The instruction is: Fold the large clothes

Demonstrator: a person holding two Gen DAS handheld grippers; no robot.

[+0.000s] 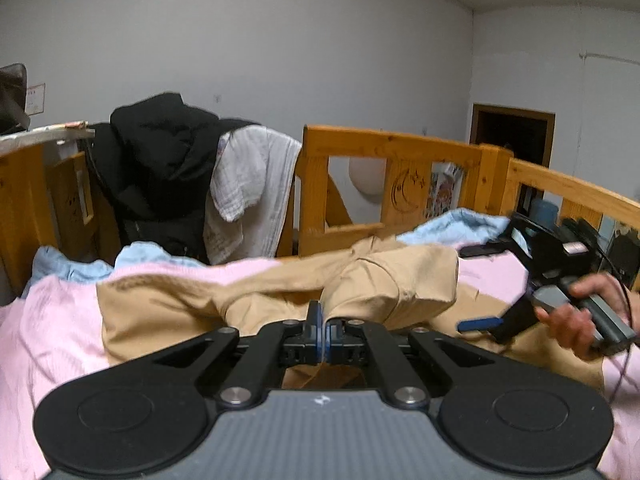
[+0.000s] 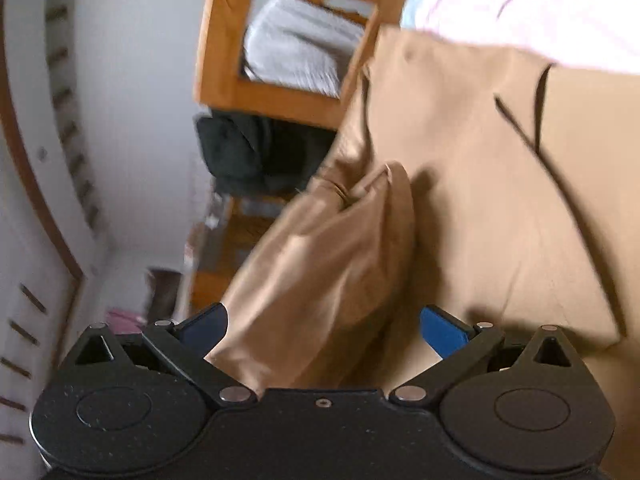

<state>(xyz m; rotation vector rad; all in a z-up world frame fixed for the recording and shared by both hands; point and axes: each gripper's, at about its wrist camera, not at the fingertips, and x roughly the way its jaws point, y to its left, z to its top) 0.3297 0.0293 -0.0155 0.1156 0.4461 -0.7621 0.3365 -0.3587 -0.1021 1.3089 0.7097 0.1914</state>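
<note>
A tan garment lies spread on a pink sheet on a bed. My left gripper is shut on a bunched fold of the tan garment and holds it lifted above the bed. My right gripper is open, its blue pads wide apart, with a raised fold of the tan garment hanging between them. The right gripper also shows in the left wrist view, held by a hand at the right over the garment.
A wooden bed rail runs along the far side. A black jacket and a white cloth hang over it. A light blue blanket lies at the bed's far edge. A dark doorway is at the back right.
</note>
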